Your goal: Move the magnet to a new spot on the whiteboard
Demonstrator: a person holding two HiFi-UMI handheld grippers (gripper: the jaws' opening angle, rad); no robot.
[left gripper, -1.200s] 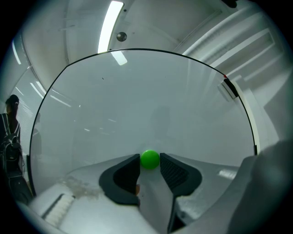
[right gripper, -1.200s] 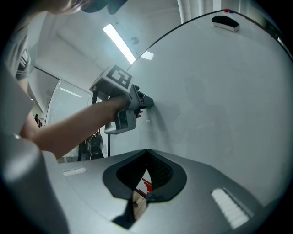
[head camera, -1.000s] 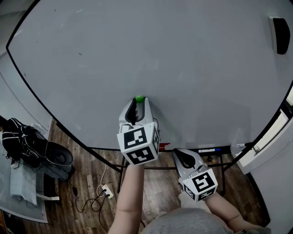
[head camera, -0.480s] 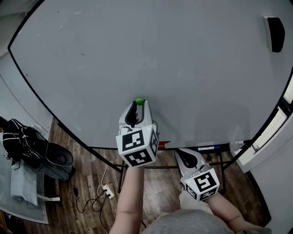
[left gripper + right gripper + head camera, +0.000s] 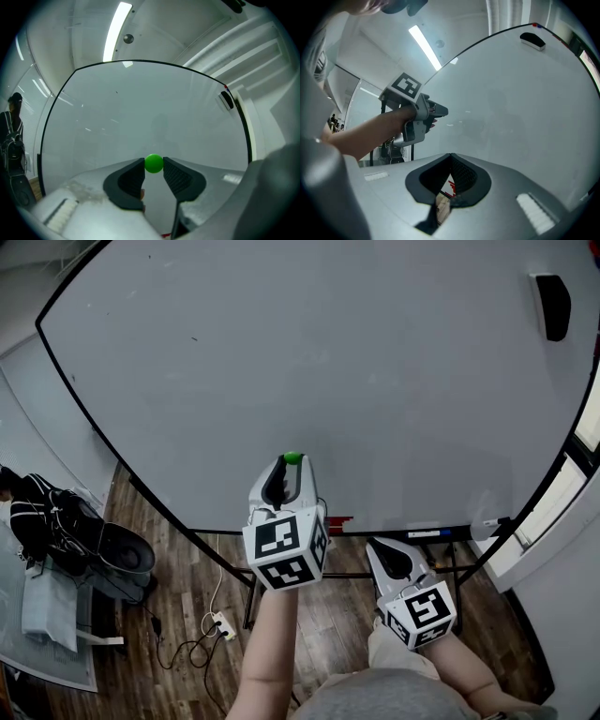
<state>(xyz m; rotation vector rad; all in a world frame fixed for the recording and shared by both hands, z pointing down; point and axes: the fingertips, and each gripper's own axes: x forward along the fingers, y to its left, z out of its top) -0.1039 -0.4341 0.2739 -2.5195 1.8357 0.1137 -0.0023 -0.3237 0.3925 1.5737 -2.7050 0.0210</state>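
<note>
Though the left tool clasps the green magnet between its tips, moving it across the whiteboard apparently is not yet done.

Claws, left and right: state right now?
Left claw: closed on the green magnet.
Right claw: closed, holding nothing.
</note>
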